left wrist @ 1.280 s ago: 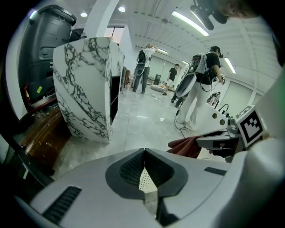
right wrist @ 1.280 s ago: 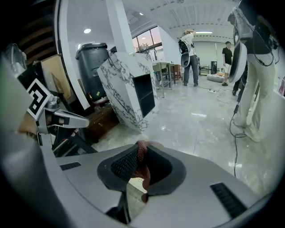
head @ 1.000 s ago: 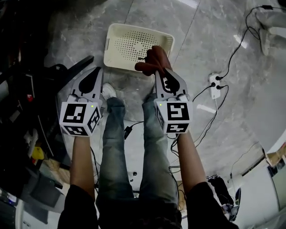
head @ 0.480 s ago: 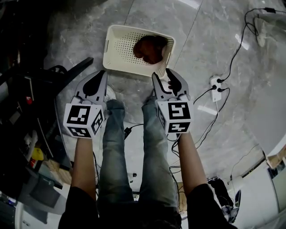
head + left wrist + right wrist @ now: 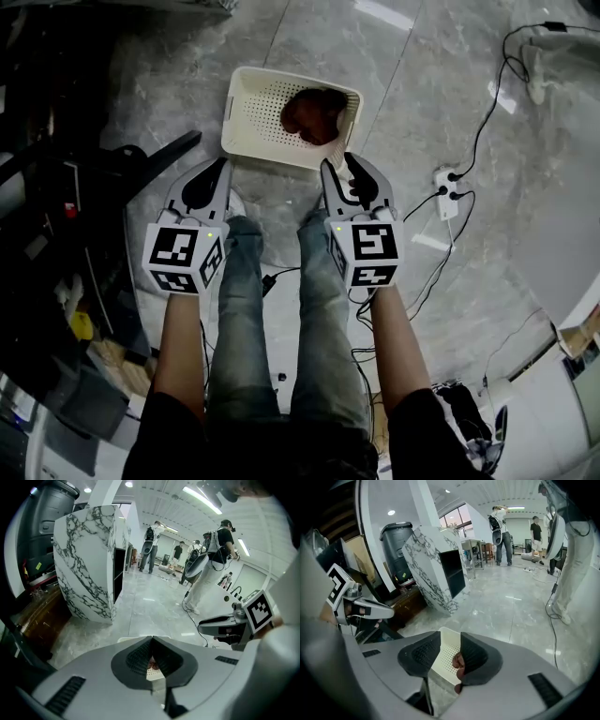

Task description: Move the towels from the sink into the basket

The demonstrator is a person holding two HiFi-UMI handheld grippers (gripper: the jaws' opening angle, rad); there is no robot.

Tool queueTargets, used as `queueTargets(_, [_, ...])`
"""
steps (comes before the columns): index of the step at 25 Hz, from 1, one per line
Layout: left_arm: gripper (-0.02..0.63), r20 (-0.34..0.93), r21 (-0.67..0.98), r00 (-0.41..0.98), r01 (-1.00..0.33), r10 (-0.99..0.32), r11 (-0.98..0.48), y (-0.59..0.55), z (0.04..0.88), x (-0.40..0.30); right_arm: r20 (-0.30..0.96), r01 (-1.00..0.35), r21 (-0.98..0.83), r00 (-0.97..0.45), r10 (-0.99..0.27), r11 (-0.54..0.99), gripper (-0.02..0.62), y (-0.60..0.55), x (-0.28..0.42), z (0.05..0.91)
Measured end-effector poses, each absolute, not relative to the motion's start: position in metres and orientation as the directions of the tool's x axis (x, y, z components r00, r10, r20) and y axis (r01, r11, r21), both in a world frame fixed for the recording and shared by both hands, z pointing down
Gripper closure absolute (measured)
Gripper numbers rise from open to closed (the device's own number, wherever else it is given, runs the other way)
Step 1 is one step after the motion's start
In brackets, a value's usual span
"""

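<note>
A cream perforated basket (image 5: 246,122) stands on the marble floor ahead of my feet. A crumpled red-brown towel (image 5: 312,114) lies inside it, toward its right side. My right gripper (image 5: 344,165) hovers just short of the basket's near rim, open with nothing between its fingers; its jaws parted and have just been closing a little. In the right gripper view the basket (image 5: 445,656) and towel (image 5: 458,660) show through the gap. My left gripper (image 5: 221,165) hangs level with it to the left, shut and empty, its tips touching (image 5: 151,638). The sink is out of view.
A white power strip (image 5: 445,187) with trailing cables lies on the floor to the right. Dark equipment (image 5: 56,187) crowds the left side. A marble-clad counter (image 5: 89,559) and a black bin (image 5: 396,550) stand beyond. People stand far back in the hall.
The right gripper held the towel over the basket, then opened and let it go; the towel now lies in the basket. Both grippers have drawn back slightly from it.
</note>
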State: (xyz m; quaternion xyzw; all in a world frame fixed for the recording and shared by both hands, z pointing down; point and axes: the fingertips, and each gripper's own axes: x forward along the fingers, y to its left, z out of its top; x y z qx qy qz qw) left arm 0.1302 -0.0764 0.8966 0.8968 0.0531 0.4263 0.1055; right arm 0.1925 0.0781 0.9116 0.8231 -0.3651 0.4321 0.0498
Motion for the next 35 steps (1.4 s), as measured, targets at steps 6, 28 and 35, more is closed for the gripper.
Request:
queueTargets(6, [0.591, 0.734, 0.236, 0.653, 0.013, 0.187, -0.972, -0.07, 0.863, 0.136, 0.736, -0.652, -0.204, 0.39, -0.554, -0.73, 0.486, 0.078, 0.194, 0.875])
queueTargets(28, [0.591, 0.638, 0.202, 0.758, 0.003, 0.134, -0.979, -0.076, 0.694, 0.151, 0.595, -0.672, -0.139, 0.531, -0.604, -0.727, 0.58, 0.056, 0.223, 0.684])
queueTargets(35, [0.591, 0.569, 0.173, 0.817, -0.004, 0.097, -0.985, -0.087, 0.617, 0.169, 0.534, -0.675, -0.147, 0.561, -0.633, -0.723, 0.58, 0.046, 0.233, 0.607])
